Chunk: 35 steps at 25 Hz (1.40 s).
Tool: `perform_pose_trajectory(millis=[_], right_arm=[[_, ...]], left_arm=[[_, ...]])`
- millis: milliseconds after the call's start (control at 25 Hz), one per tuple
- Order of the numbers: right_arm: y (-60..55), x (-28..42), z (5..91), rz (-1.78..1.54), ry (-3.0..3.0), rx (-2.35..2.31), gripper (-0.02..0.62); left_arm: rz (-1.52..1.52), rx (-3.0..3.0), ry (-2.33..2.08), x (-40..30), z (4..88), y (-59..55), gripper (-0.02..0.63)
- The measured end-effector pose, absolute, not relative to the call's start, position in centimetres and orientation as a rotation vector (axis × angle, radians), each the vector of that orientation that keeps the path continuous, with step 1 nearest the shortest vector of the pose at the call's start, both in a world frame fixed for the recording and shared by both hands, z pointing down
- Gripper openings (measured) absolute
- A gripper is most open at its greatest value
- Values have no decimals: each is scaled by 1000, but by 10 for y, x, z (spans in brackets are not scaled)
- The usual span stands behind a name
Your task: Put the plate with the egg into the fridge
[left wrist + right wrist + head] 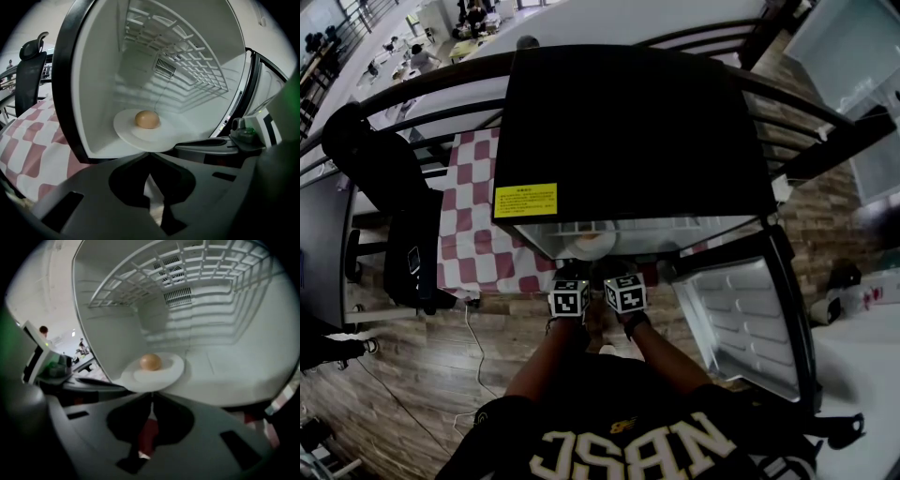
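Observation:
A white plate point(133, 135) carrying a brown egg point(147, 119) sits at the mouth of the small black fridge point(628, 122), its far half over the white floor inside. My left gripper point(150, 153) is shut on the plate's near rim. In the right gripper view the plate point(161, 376) and egg point(150, 362) show again, and my right gripper point(151, 393) is shut on the same near rim, close beside the left one. From the head view, both grippers, left point(574, 274) and right point(615, 272), are side by side under the plate point(591, 246).
The fridge door point(750, 319) hangs open to the right. A wire shelf point(187, 268) spans the upper part of the fridge interior. The fridge stands on a red-and-white checked cloth point(469, 234). A black office chair point(394, 206) is at the left. The floor is wood.

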State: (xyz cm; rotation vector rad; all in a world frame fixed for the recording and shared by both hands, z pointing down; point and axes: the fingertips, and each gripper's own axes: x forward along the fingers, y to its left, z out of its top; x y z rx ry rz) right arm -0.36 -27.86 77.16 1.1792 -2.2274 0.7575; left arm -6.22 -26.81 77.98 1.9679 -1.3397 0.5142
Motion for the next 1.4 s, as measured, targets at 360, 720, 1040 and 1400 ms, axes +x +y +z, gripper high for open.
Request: perform_pose_trajectory(millis=[360, 720, 1040, 1400], right_arm=[[-290, -5, 769, 761, -2225, 1194, 35], [-309, -3, 768, 808, -2209, 1248, 35], [-331, -1, 761, 776, -2212, 1266, 35], [-322, 5, 762, 810, -2210, 1300, 35]], left_arm=[[499, 1954, -1343, -65, 780, -279, 21], [470, 1946, -1307, -61, 769, -297, 21], [496, 1927, -1307, -61, 774, -309, 21], [484, 1910, -1305, -59, 772, -306, 21]])
